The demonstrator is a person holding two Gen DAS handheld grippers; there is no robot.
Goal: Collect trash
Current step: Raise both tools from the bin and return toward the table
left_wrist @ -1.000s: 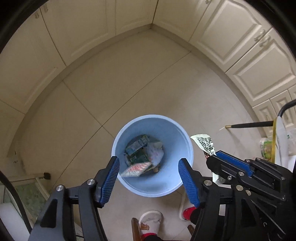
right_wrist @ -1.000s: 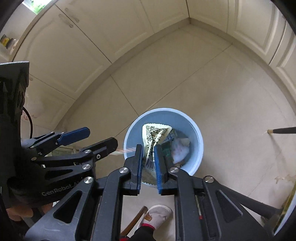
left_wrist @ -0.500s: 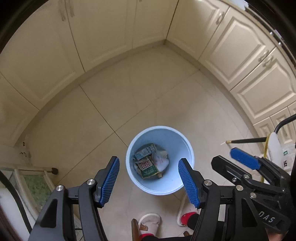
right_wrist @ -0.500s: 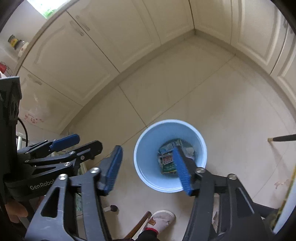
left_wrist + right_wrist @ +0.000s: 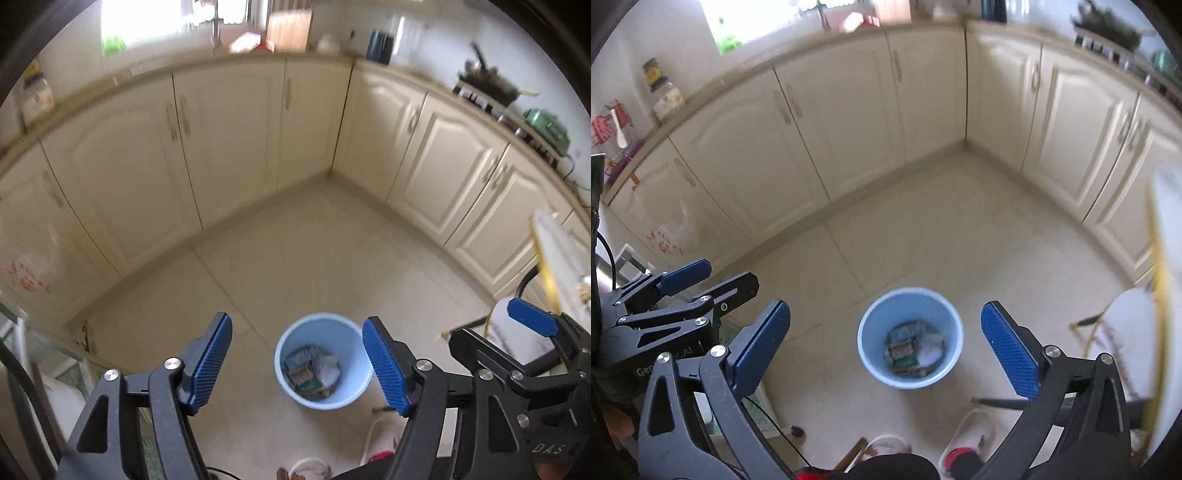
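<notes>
Now both your hand-held grippers are empty: the right hand-held gripper (image 5: pixel 885 343) has just been opening wide with nothing between its jaws, the left hand-held gripper (image 5: pixel 297 363) is open too. Trash (image 5: pixel 913 349) lies in the blue bin (image 5: pixel 910 306) on the floor, so next you must find more litter; a chair (image 5: pixel 1123 332) and your shoes (image 5: pixel 967 435) stand near

The floor (image 5: pixel 923 236) is pale cream tile, running into the corner where two rows of cream cabinets (image 5: pixel 849 122) meet. A light blue bin (image 5: pixel 910 349) stands on it well out from that corner, holding wrappers (image 5: pixel 905 350). Near the floor's closest edge sit a person's white slippers (image 5: pixel 971 432).
</notes>
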